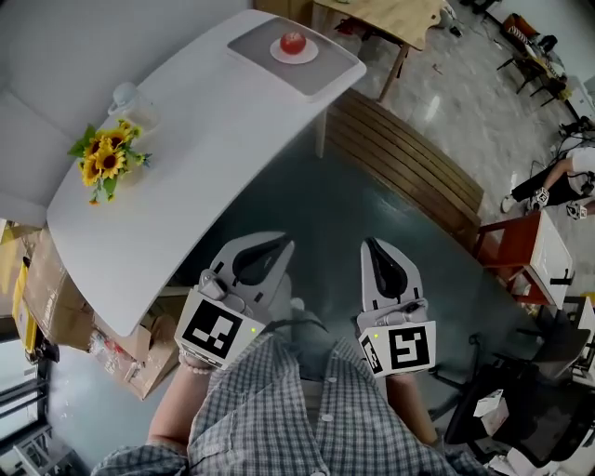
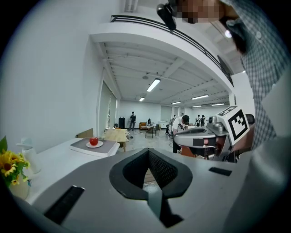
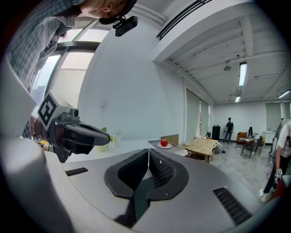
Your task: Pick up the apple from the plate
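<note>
A red apple point(image 1: 293, 42) rests on a small white plate point(image 1: 307, 55), which sits on a grey mat point(image 1: 270, 37) at the far end of the white table point(image 1: 195, 139). The apple point(image 2: 93, 141) shows small and distant in the left gripper view, and the apple point(image 3: 164, 143) is likewise far off in the right gripper view. My left gripper point(image 1: 282, 245) and right gripper point(image 1: 369, 244) are held close to my body, well short of the table's far end. Both have their jaws closed tip to tip with nothing between them.
A vase of sunflowers point(image 1: 107, 158) and a clear glass point(image 1: 125, 98) stand near the table's left edge. A wooden bench point(image 1: 409, 167) runs along the table's right side. A red chair point(image 1: 511, 251), a wooden table point(image 1: 390, 19) and people stand farther off.
</note>
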